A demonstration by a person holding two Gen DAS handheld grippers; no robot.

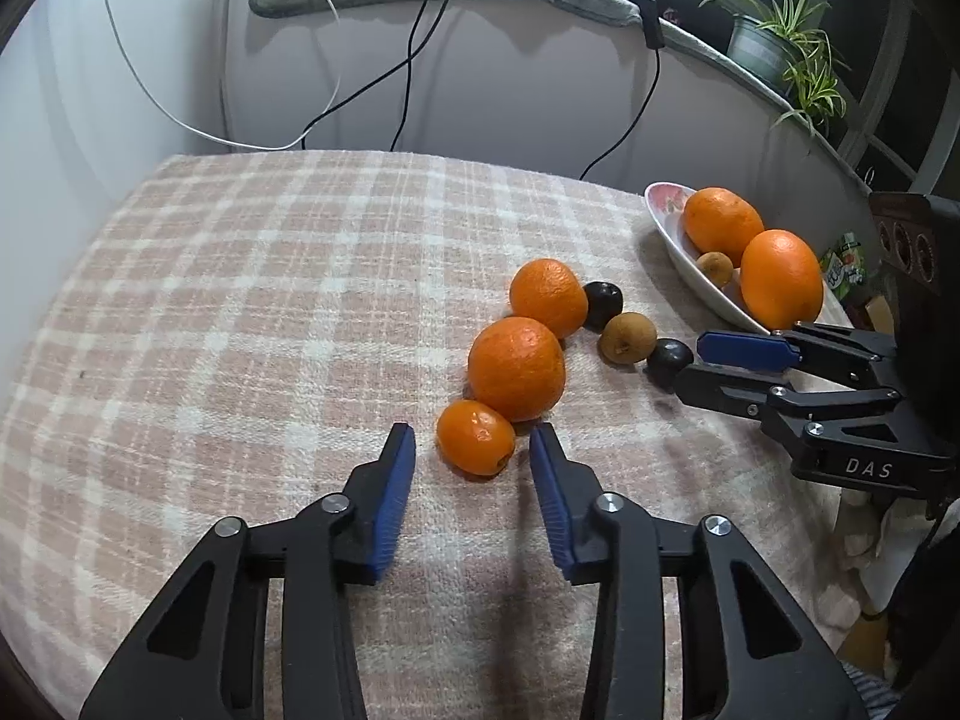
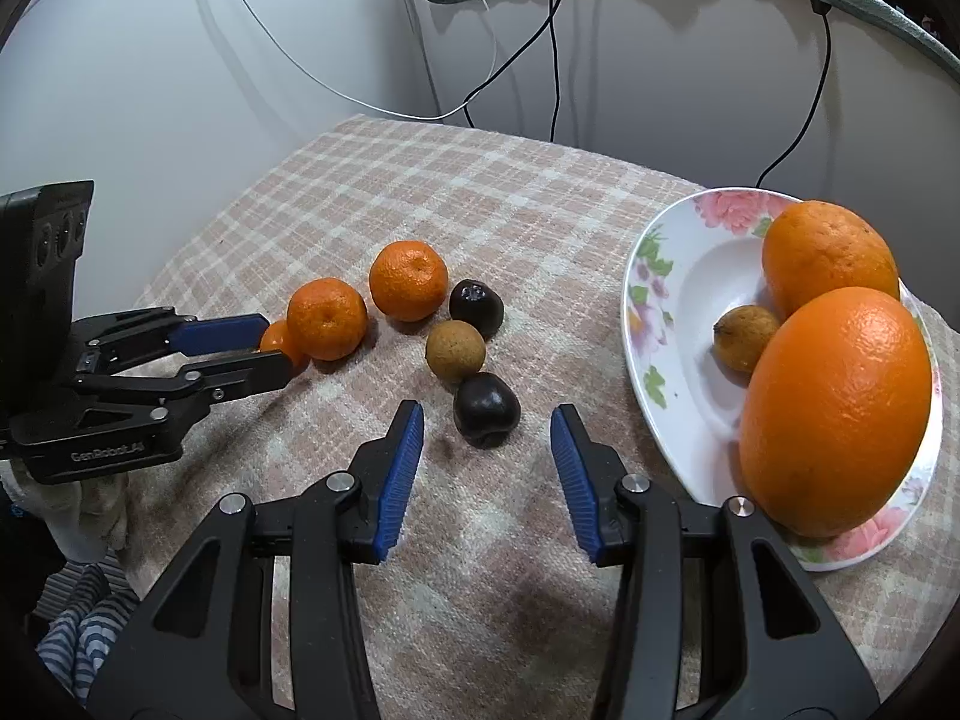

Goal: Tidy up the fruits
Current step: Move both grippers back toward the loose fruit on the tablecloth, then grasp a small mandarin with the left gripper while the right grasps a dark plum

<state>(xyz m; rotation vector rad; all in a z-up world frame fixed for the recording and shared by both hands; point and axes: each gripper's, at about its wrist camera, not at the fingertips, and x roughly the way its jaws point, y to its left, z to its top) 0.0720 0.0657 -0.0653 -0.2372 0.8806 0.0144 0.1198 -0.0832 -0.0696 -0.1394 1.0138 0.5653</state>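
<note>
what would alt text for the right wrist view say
The open right gripper points at a dark plum on a checked cloth, with a brown fruit, another plum and three mandarins beyond. A floral plate on the right holds two oranges and a small brown fruit. The left gripper reaches in from the left, beside the mandarins.

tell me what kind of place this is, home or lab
Most likely a home room: a checked cloth covers the table, a floral plate holds oranges, and a potted spider plant sits on a ledge behind.
</note>
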